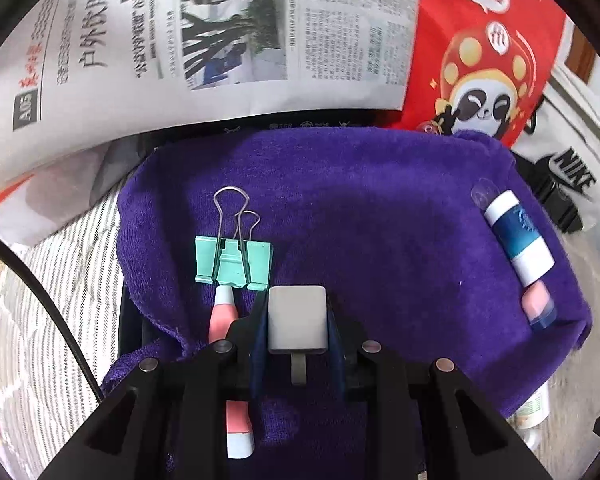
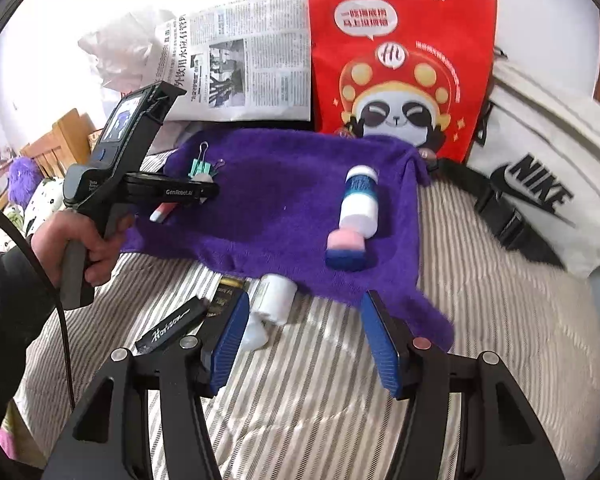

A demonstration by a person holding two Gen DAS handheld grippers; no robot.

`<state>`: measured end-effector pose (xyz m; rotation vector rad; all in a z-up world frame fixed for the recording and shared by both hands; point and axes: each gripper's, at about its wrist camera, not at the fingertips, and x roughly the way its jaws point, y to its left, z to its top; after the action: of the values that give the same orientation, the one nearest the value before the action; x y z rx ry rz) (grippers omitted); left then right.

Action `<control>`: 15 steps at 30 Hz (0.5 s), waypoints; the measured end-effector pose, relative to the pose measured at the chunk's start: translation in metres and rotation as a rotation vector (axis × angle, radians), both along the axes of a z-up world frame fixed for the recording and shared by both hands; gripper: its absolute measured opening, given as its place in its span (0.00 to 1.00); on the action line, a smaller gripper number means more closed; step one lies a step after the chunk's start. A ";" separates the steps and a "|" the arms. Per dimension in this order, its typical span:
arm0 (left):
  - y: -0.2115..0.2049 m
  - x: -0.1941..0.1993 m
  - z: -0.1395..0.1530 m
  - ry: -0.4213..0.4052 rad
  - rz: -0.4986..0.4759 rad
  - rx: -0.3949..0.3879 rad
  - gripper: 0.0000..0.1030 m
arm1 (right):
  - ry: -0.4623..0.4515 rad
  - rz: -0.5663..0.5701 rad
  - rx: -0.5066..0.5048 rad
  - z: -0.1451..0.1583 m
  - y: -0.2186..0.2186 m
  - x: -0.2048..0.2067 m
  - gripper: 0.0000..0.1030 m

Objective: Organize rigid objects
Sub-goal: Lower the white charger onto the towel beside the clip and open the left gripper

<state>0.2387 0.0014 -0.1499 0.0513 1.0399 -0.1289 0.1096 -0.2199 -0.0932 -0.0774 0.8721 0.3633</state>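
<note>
A purple towel (image 1: 360, 200) (image 2: 280, 208) lies spread on a striped bed. My left gripper (image 1: 298, 312) (image 2: 209, 189), held by a hand, is shut on a small grey square hook (image 1: 297, 322) just above the towel's left part. Right in front of it lies a mint binder clip (image 1: 234, 260) (image 2: 199, 169). A pink and white pen (image 1: 222, 312) (image 2: 162, 213) lies beneath its left finger. A blue and white tube with a pink cap (image 1: 518, 236) (image 2: 358, 208) rests on the towel's right side. My right gripper (image 2: 306, 344) is open and empty over the striped sheet, short of the towel's near edge.
A white bottle (image 2: 274, 296) and a black case (image 2: 172, 326) lie at the towel's near edge, close to my right gripper's left finger. A newspaper (image 2: 240, 60), a red panda bag (image 2: 400, 60) and a white Nike bag (image 2: 540, 168) stand behind.
</note>
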 end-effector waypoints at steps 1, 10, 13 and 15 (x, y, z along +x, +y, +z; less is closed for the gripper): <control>-0.002 -0.001 0.000 0.000 -0.002 0.008 0.25 | 0.009 -0.007 0.006 -0.002 -0.001 -0.002 0.56; -0.009 -0.018 0.001 0.030 -0.026 0.013 0.38 | 0.052 -0.044 0.040 -0.015 -0.017 -0.022 0.56; -0.004 -0.028 0.005 0.043 -0.013 0.004 0.38 | 0.059 -0.055 0.058 -0.017 -0.024 -0.029 0.56; -0.003 -0.043 0.019 0.010 -0.021 -0.008 0.38 | 0.066 -0.061 0.059 -0.018 -0.027 -0.031 0.56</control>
<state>0.1954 -0.0019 -0.1307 0.0542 1.0488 -0.1523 0.0788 -0.2465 -0.1115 0.0160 0.9259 0.3353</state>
